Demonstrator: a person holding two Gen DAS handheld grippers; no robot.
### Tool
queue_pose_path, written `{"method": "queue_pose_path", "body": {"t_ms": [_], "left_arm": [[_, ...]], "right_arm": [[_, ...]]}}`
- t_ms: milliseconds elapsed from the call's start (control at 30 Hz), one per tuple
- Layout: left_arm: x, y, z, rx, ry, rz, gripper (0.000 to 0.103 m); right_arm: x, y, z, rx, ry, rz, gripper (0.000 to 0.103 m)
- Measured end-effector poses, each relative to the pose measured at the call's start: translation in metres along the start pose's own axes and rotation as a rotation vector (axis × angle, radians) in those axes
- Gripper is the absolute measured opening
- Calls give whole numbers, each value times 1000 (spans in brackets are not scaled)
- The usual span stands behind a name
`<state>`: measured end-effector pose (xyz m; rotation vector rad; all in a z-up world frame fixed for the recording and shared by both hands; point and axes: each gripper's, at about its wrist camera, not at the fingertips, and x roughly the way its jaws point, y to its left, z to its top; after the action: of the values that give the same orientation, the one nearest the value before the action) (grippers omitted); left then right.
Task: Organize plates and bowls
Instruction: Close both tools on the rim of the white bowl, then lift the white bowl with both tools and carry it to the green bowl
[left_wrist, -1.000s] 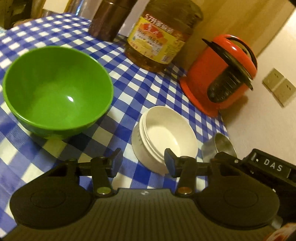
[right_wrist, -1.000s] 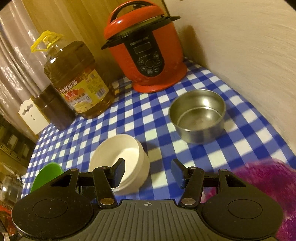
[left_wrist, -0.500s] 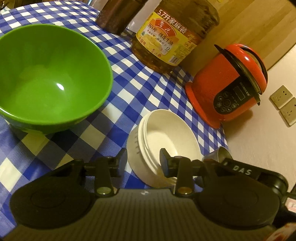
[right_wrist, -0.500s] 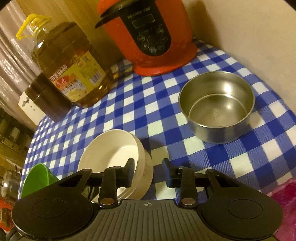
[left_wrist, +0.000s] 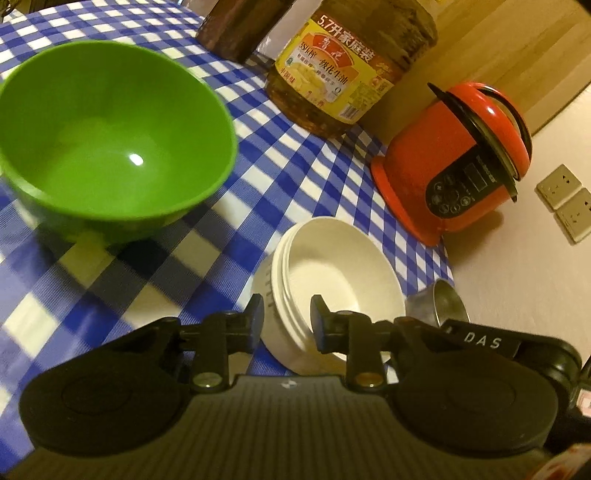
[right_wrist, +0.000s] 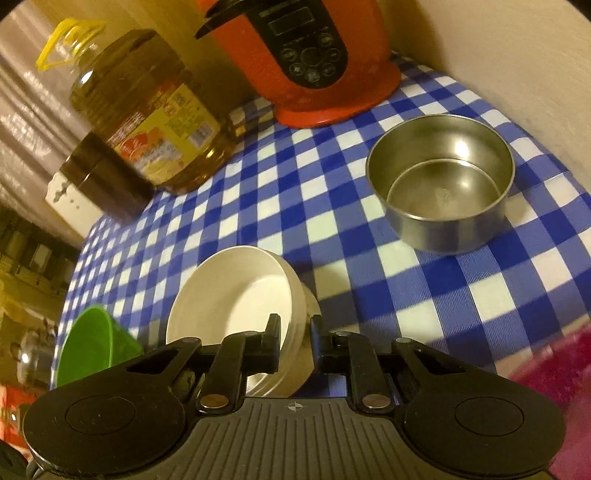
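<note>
The left gripper (left_wrist: 286, 319) straddles the near rim of the stack of nested white ceramic bowls (left_wrist: 332, 284) on the blue-and-white checked tablecloth (left_wrist: 155, 295); its jaws have just been closing, though contact is hard to judge. The right gripper (right_wrist: 295, 341) straddles the stack's opposite rim, jaws likewise just closing and nearly pinching it; its body hides the stack's near edge. Left sits the empty green plastic bowl (left_wrist: 110, 140). The round steel pot (right_wrist: 441, 181) stands apart. Behind, the amber oil jug (right_wrist: 147, 110) and red rice cooker (right_wrist: 314, 55) are cut off.
</note>
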<state>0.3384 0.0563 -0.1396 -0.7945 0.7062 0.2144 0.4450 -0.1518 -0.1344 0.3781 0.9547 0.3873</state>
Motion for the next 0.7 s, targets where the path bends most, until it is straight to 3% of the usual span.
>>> {"method": "queue_pose_path", "body": {"t_ms": [333, 700], "left_arm": [[-52, 25, -18, 0, 29, 25, 21], [-110, 46, -35, 75, 26, 52, 16]], "right_arm": [[-35, 32, -35, -92, 28, 11, 15], [-66, 33, -101, -43, 47, 27, 13]]}}
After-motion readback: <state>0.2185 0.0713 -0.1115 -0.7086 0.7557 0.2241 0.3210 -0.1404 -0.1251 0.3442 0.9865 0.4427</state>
